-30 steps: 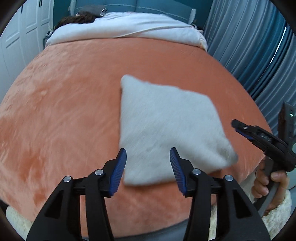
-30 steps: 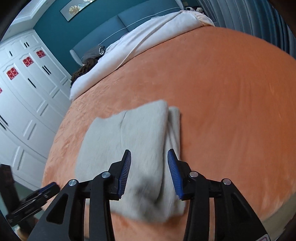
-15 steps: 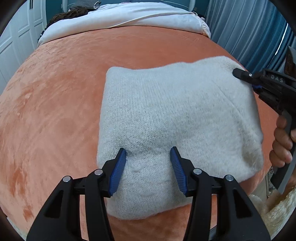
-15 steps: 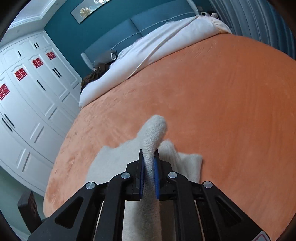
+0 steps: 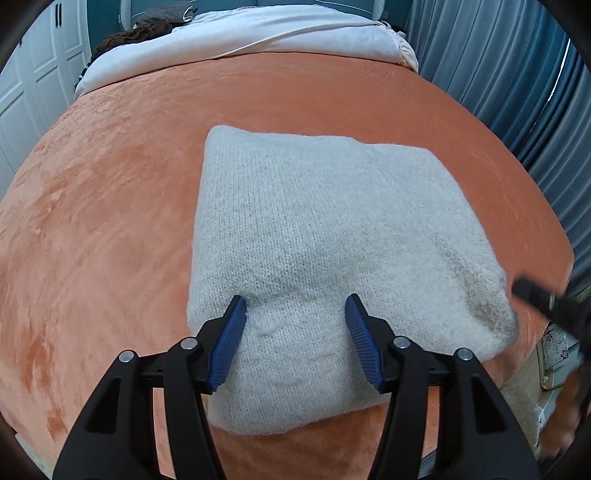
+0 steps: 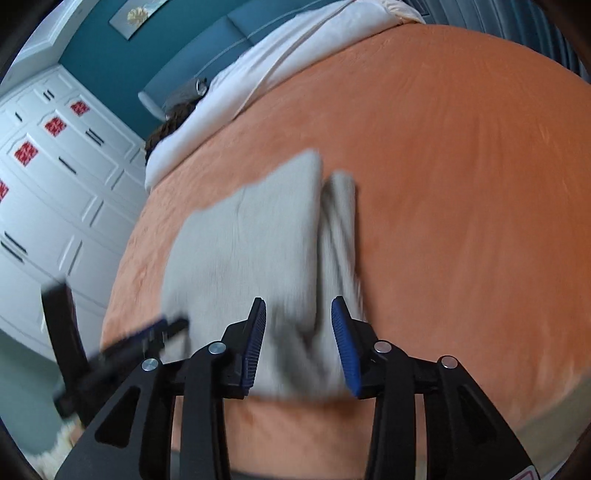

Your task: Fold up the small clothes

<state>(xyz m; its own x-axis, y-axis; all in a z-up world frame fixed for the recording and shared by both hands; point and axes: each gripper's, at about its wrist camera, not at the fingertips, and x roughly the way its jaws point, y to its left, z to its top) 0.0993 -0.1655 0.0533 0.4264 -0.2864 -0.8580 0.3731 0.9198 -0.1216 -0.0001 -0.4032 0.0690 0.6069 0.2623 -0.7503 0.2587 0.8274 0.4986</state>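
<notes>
A folded grey knit garment (image 5: 325,236) lies on the orange bedspread (image 5: 96,206) near the bed's front edge. My left gripper (image 5: 295,314) is open and empty, its blue pads just over the garment's near edge. In the right wrist view the same garment (image 6: 251,243) lies folded, with a narrow folded strip along its right side. My right gripper (image 6: 297,317) is open and empty over the garment's near end. The right gripper's tip shows blurred at the right edge of the left wrist view (image 5: 535,291). The left gripper shows blurred in the right wrist view (image 6: 144,336).
A white duvet (image 5: 236,40) and dark clothes (image 5: 147,27) lie at the head of the bed. Blue curtains (image 5: 517,66) hang on the right. White wardrobe doors (image 6: 55,177) stand on the left. A fluffy cream rug (image 5: 524,410) lies on the floor beside the bed.
Half a second ago my right gripper was shut on a raised fold of the garment; it has let go and opened. The garment now lies flat. The left gripper stays open.
</notes>
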